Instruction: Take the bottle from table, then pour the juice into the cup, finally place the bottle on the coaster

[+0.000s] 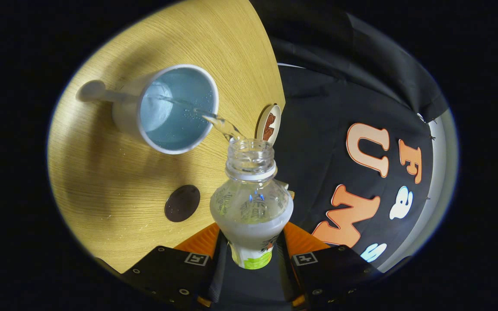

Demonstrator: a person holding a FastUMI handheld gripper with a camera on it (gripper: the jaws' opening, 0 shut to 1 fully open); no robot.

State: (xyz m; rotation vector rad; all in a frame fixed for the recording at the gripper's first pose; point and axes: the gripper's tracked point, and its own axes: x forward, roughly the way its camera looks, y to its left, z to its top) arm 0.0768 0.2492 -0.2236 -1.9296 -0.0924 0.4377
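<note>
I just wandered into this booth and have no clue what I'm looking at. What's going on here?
A person is working a handheld gripper whose two fingers are clamped on a clear plastic bottle. The bottle is tipped, its cap off, and a thin stream of liquid runs from its mouth into a white cup on the wooden table. A dark round disc lies on the table near the fingers, and a second, lighter disc sits at the table's edge beyond the bottle.

no readable words or numbers, bottle (251, 203) label too blurred and curved to read, square black-and-white marker tags on the two fingers (197, 258) at 5 and 7 o'clock of the bottle, no legible text there
</note>
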